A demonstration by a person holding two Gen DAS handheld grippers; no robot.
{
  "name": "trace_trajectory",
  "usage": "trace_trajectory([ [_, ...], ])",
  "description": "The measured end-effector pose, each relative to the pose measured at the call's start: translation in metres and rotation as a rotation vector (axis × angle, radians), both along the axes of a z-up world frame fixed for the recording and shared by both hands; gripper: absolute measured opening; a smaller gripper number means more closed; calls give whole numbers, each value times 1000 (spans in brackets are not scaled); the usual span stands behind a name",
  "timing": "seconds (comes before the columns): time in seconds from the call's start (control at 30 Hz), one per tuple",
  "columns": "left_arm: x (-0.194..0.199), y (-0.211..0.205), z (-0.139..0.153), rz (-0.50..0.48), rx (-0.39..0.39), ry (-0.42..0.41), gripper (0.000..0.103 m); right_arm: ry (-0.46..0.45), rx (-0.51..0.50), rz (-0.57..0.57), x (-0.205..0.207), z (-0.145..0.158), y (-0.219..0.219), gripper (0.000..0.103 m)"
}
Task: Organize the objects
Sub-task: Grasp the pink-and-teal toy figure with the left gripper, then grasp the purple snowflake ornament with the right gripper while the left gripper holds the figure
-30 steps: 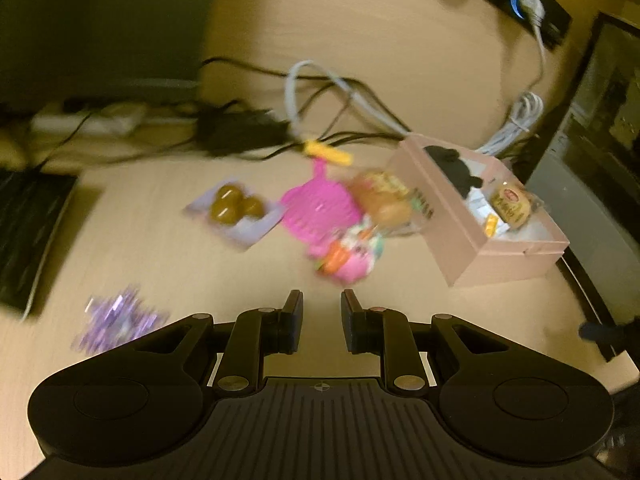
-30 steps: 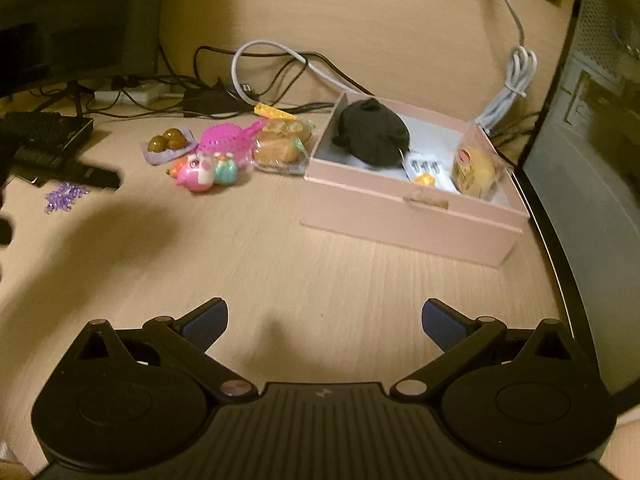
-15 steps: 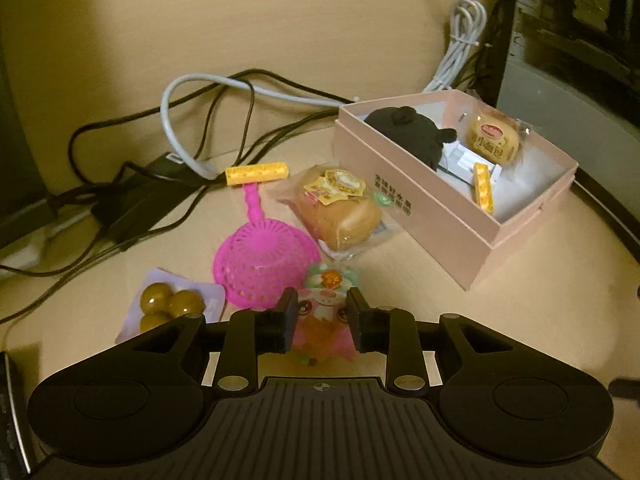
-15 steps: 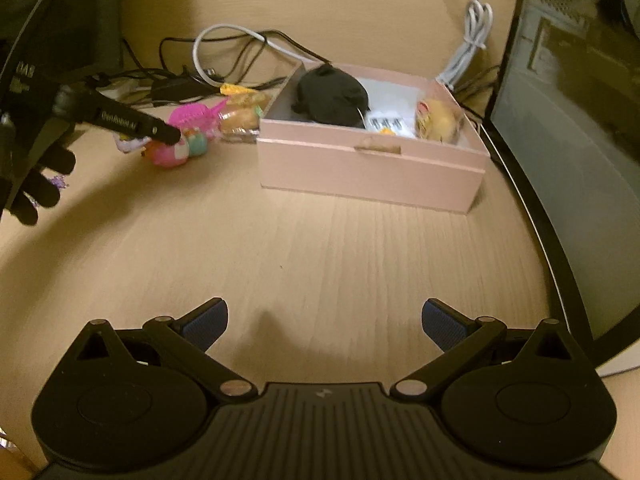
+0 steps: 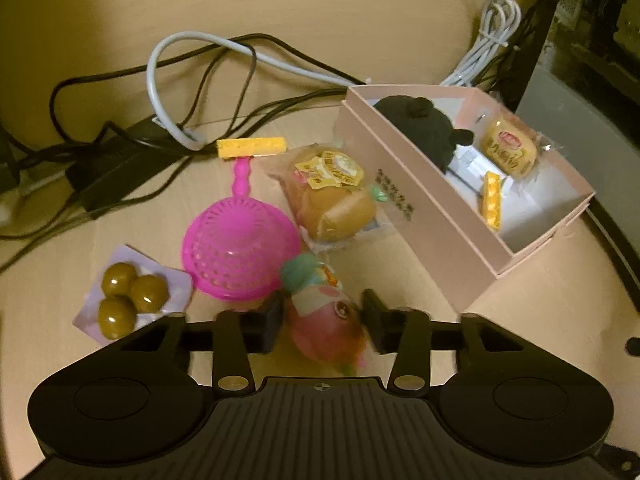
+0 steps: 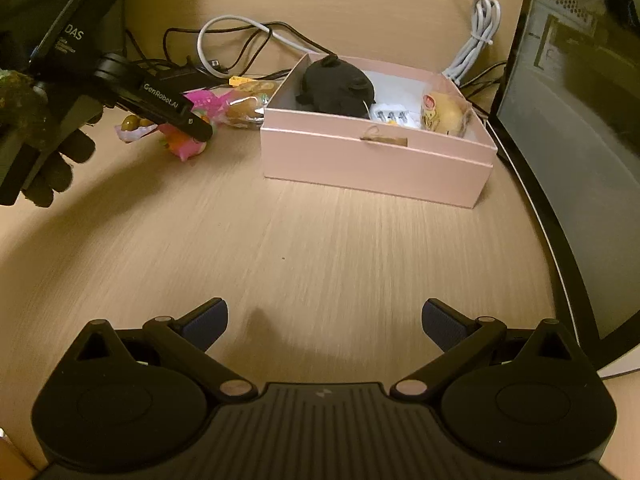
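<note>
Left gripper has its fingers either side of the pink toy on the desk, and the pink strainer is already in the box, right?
Not quite. The left gripper does straddle the pink toy, but the pink strainer lies on the desk outside the box, as the left wrist view shows.

One pink box (image 5: 420, 216); two wrapped buns (image 5: 332, 200); two yellow bricks (image 5: 251, 147); three olives (image 5: 128, 300).

Dim, warm yellow light; fisheye-bent edges, dark corners, slight motion blur.
</note>
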State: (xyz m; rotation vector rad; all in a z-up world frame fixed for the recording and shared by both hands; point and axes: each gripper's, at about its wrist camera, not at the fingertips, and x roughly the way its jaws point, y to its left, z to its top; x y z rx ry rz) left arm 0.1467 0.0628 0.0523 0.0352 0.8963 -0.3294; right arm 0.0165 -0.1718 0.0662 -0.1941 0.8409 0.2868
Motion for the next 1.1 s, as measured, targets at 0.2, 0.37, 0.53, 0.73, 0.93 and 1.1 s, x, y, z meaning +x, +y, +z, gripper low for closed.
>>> trace_trajectory([
  [0.2, -22, 5, 4, 98, 35, -7, 42, 3, 6, -33, 3, -5, -2, 103],
  [0.37, -63, 30, 15, 195, -98, -47, 41, -128, -18, -86, 2, -4, 4, 103],
  [0.53, -117, 63, 27, 303, -124, -88, 41, -199, 77, -127, 7, 1, 16, 103],
  [0.73, -163, 133, 37, 538, -50, -58, 41, -60, 109, 65, 31, -1, 72, 103],
  [0.93, -215, 200, 45, 769, -50, -50, 41, -88, 107, 285, 34, 8, 168, 103],
  [1.1, -243, 228, 46, 844, -36, -43, 41, 22, 152, 407, 42, -1, 249, 103],
])
